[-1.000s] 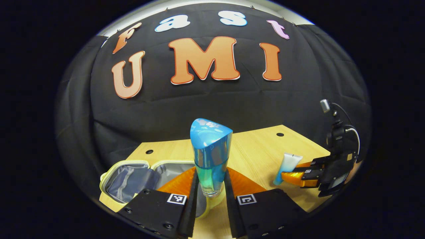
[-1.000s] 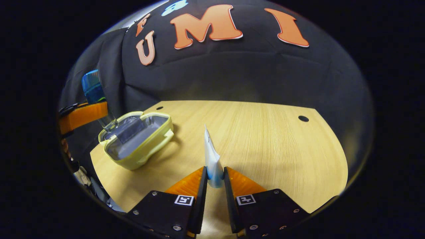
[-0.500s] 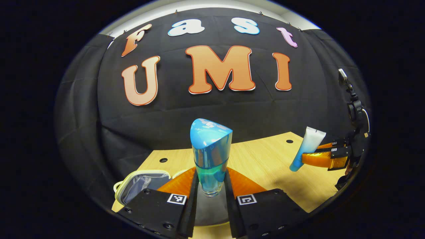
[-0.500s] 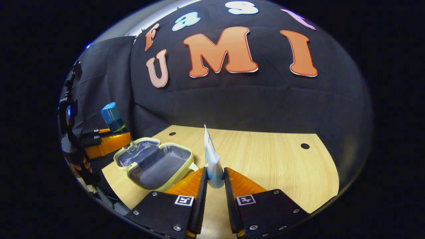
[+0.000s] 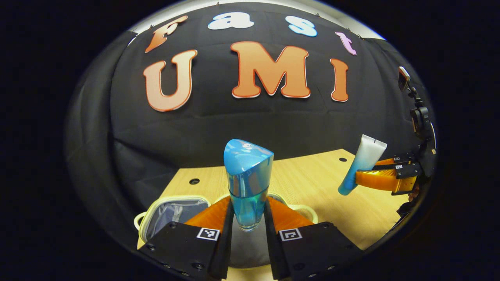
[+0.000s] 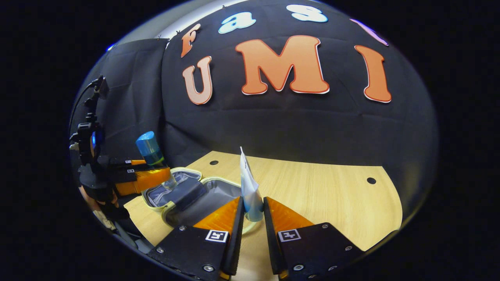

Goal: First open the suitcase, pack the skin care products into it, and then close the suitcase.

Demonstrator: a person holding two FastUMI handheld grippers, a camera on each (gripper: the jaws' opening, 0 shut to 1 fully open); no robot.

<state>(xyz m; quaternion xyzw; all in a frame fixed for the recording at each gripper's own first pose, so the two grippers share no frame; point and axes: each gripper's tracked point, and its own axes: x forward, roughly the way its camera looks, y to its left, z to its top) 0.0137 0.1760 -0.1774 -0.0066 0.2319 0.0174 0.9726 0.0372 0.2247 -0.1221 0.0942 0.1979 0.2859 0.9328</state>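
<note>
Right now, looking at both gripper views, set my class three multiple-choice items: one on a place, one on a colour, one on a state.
1. Where is the bottle?
A. Lying on the table
B. Held upright over the open suitcase
C. Zipped inside the suitcase

2. What colour is the bottle's cap?
A. Blue
B. Red
C. Black

3. What state is the suitcase in?
A. Closed
B. Open, grey lining showing
C. Turned upside down

Key:
1 B: the left gripper clamps the bottle above the suitcase's lining.
2 A: the cap is plainly blue in the left gripper view.
3 B: both halves lie spread on the table, while the right gripper holds the tube.
</note>
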